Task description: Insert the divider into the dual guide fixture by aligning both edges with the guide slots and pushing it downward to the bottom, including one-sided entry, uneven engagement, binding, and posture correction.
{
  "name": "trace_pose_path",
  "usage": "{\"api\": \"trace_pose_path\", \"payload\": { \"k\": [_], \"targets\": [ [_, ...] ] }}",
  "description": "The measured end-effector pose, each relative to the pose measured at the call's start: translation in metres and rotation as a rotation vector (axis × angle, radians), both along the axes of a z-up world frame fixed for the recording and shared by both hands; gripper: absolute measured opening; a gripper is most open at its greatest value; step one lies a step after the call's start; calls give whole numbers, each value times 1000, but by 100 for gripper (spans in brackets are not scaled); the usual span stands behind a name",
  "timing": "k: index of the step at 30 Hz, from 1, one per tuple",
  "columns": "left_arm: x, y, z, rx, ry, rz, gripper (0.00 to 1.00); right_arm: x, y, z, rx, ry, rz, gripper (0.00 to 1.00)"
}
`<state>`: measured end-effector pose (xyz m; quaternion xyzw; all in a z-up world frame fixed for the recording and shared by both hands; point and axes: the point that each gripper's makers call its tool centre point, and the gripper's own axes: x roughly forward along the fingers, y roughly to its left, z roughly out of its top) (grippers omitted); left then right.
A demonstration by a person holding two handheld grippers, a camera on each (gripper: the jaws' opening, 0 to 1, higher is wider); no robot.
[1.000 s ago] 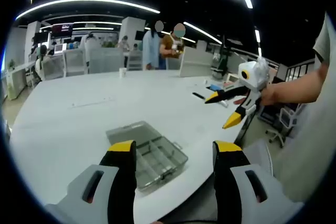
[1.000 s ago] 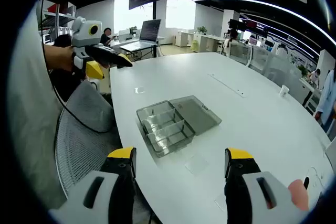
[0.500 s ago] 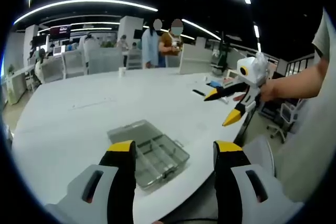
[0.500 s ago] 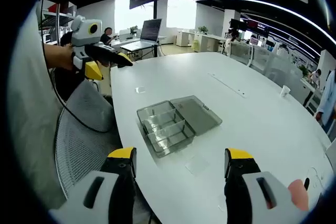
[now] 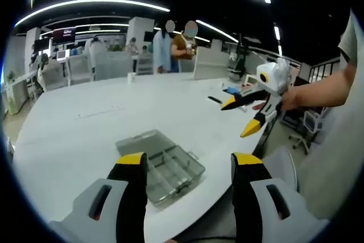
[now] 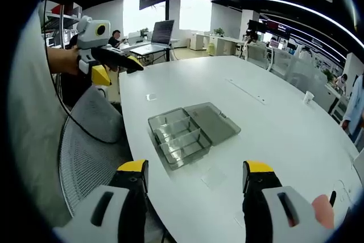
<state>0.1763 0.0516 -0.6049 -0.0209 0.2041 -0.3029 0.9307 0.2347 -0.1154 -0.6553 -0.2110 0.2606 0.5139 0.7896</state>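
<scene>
Nothing much is changing since a second ago: both claws are staying up in the air, so the job is not starting yet. The left claw point(image 5: 187, 166) and right claw point(image 6: 196, 174) are gaping apart, holding nothing. The clear plastic box with little walls inside point(image 6: 190, 132) is lying open on the big white desk point(image 6: 273, 118), at about 12 o'clock from each claw. A thin clear flat piece point(image 6: 213, 178), maybe the divider, is lying just beside it.

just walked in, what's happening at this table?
A person holds both grippers in the air, open and empty. The clear plastic compartment box lies with its lid open near the edge of the white table. The left gripper and right gripper are both apart from it; insertion has not begun.
</scene>
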Motion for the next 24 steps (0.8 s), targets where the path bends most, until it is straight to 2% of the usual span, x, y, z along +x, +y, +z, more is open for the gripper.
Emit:
{"api": "trace_pose_path", "payload": {
  "k": [12,24],
  "targets": [
    [3,0,-9,1,17,-8,59,7,-4,-3,-5,0,-8,64],
    [3,2,-10,16,29,-8,59,17,-10,-18,-26,18,-11,62]
  ]
}}
